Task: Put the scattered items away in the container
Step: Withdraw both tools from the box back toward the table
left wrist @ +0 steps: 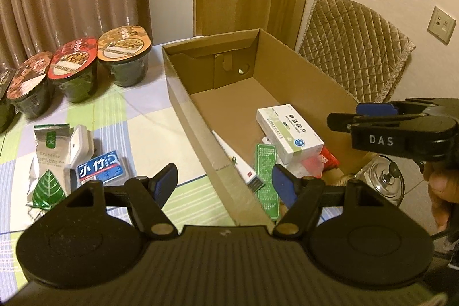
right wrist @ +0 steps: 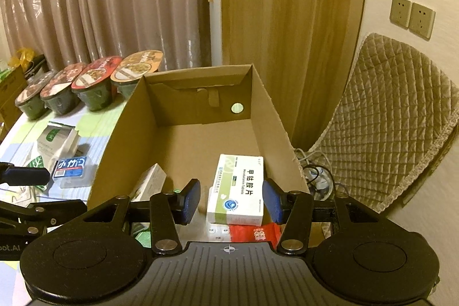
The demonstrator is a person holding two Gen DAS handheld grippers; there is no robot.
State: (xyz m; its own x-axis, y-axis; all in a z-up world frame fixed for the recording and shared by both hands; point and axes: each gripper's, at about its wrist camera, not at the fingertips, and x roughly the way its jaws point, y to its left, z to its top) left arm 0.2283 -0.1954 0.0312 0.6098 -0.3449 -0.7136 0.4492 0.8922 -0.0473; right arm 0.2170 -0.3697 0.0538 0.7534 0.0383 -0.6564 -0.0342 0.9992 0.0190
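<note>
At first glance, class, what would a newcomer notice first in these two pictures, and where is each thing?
The open cardboard box dominates the middle of the table, with a white medicine box lying on its floor near the front. Behind and left of it, a row of lidded noodle bowls stands before the curtain. Left of the box, a blue-labelled pack and a silver tea pouch lie on the checked cloth, outside the box.

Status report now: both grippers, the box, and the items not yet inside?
Left gripper open, empty. Right gripper open, above the medicine box in the cardboard box. Blue pack and tea pouch still on the table. Nothing blocking.
</note>
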